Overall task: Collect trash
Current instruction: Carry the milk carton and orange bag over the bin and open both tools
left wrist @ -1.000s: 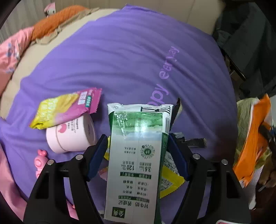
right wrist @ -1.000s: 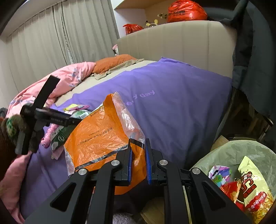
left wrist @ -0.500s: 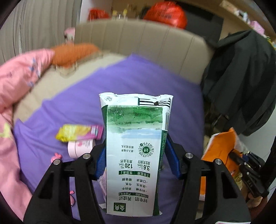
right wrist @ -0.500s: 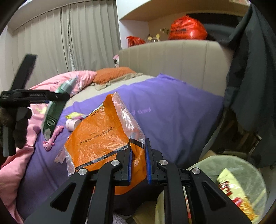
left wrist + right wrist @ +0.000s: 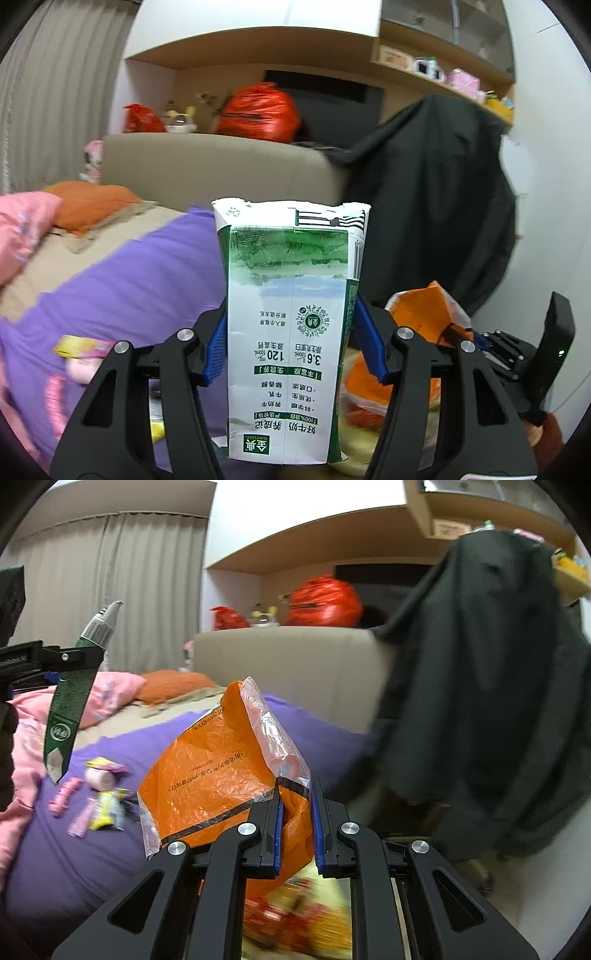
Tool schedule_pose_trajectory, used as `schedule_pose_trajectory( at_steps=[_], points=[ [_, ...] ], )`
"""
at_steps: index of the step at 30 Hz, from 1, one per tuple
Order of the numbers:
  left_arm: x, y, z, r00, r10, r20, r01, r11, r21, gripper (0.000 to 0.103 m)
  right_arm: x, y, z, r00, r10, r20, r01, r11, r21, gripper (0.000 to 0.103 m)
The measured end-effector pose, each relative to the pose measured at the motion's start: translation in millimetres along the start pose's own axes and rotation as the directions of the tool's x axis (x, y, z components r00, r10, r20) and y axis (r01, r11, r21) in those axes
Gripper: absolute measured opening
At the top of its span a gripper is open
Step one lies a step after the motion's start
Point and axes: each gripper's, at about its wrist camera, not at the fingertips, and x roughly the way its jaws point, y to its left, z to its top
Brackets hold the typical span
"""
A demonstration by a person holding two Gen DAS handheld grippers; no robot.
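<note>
Bedroom, purple bedspread (image 5: 92,849) below my tools, few wrappers (image 5: 105,808) left on it. Left gripper (image 5: 291,343) clamped on milk carton (image 5: 291,325), carton upright, held high off bed. Right gripper (image 5: 297,834) pinched shut on orange bag (image 5: 221,771), bin blurry just beneath. Both angled slightly down. Guess: carry carton over bin, release straight above.

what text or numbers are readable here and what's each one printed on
"金典 SATINE": milk carton, logo at its near end, print upside down
"3.6" and "120": same carton, mid-panel
"好牛奶 养成记": same carton, lower panel
Orange plastic bag: a line of black print, upside down, too crumpled to read
Carton's small print and QR code: too small to read
</note>
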Motion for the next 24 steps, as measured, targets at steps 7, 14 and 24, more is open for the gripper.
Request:
schedule_pose_trajectory(
  at_steps=[7,14,24],
  points=[
    [44,-78,-18,0.988,-0.152,-0.017,0.152,0.988,0.004,0.056,-19,-67,-11,0.989,-0.144,-0.02,0.145,0.989,0.004,0.014],
    [107,-109,-53,0.961,-0.276,0.02,0.276,0.956,-0.103,0.056,19,-79,-28,0.971,-0.213,-0.107,0.206,0.976,-0.07,0.014],
    [197,-87,-152,0.934,-0.23,-0.274,0.184,0.966,-0.183,0.055,63,-68,-74,0.964,-0.002,-0.267,-0.011,0.999,-0.046,0.014]
  ],
)
